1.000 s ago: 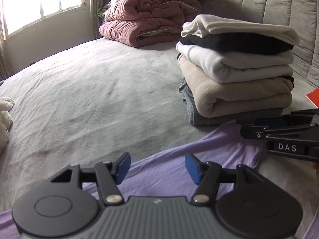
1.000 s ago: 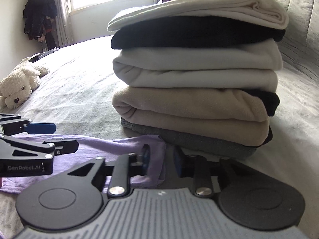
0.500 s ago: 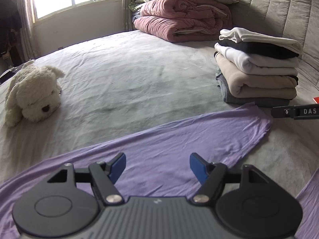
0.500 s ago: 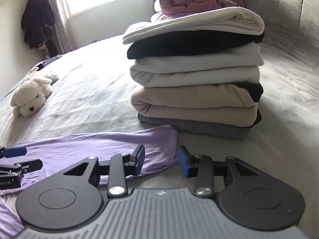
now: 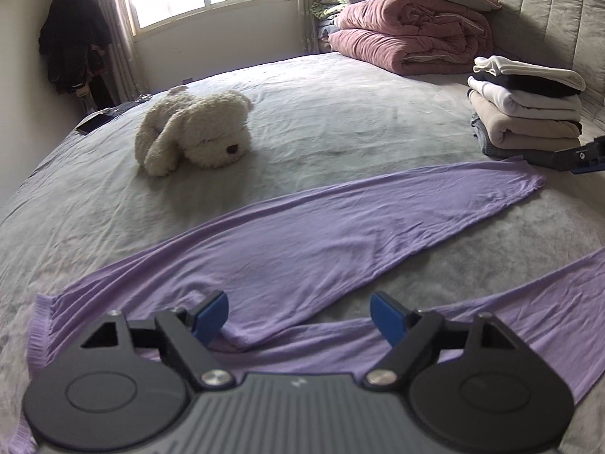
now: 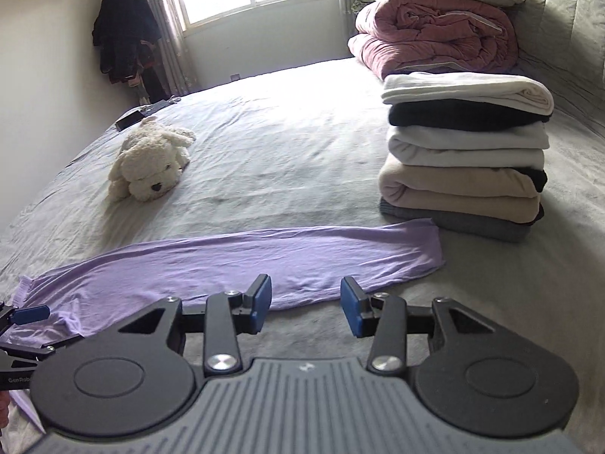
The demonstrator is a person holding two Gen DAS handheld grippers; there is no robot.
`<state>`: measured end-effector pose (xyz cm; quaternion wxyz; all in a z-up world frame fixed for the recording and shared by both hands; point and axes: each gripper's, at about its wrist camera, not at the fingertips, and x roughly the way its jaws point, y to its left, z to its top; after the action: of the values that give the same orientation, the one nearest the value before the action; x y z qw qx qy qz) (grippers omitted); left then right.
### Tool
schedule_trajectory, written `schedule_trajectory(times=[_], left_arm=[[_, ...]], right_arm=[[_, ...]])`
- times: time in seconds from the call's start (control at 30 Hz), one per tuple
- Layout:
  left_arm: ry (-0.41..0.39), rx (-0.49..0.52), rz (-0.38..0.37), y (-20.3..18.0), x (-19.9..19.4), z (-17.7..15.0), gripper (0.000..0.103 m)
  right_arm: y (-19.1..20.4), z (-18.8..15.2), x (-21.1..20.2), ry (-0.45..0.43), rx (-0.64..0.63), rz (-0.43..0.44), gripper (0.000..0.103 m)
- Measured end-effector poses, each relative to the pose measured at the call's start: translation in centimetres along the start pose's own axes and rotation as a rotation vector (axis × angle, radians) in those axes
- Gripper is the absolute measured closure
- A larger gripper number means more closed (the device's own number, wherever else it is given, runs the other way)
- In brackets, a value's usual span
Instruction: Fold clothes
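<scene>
- Both grippers sit low at the bottom of their frames, pointing forward across the bed (image 5: 340, 121).
- My left gripper (image 5: 299, 317) has its blue pads spread wide, holding nothing, hovering just above the purple garment (image 5: 340, 227).
- My right gripper (image 6: 305, 311) is also spread, empty, over bare bedding just beside the garment's near edge (image 6: 264, 265).
- I see the garment lying flat, one long leg running from lower left to the right of centre.
- Its far end lies just beside the stack of folded clothes (image 6: 465, 159) at right.
- Upper left of centre I see a white plush dog (image 6: 149, 162), well apart from the garment.
</scene>
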<state>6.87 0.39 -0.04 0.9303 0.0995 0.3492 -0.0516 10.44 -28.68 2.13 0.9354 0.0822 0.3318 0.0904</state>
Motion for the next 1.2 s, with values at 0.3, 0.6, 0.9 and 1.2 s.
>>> schedule_trajectory(times=[0.3, 0.6, 0.9, 1.2], left_arm=[[0.042, -0.096, 0.093, 5.6, -5.1, -3.8, 0.015], [0.044, -0.064, 0.107, 9.2, -5.5, -8.6, 0.013], [0.051, -0.027, 0.098, 10.7, -3.3, -13.0, 0.013], [-0.03, -0.132, -0.015, 12.4, -4.7, -16.5, 0.013]], right_arm=[[7.6, -1.9, -1.7, 0.013, -0.047, 0.086, 0.054], [14.9, -6.0, -0.2, 0.077, -0.141, 0.15, 0.053], [18.9, -12.7, 1.5, 0.11, -0.246, 0.098, 0.053], [17.8, -19.1, -2.0, -0.007, -0.23, 0.045, 0.052]])
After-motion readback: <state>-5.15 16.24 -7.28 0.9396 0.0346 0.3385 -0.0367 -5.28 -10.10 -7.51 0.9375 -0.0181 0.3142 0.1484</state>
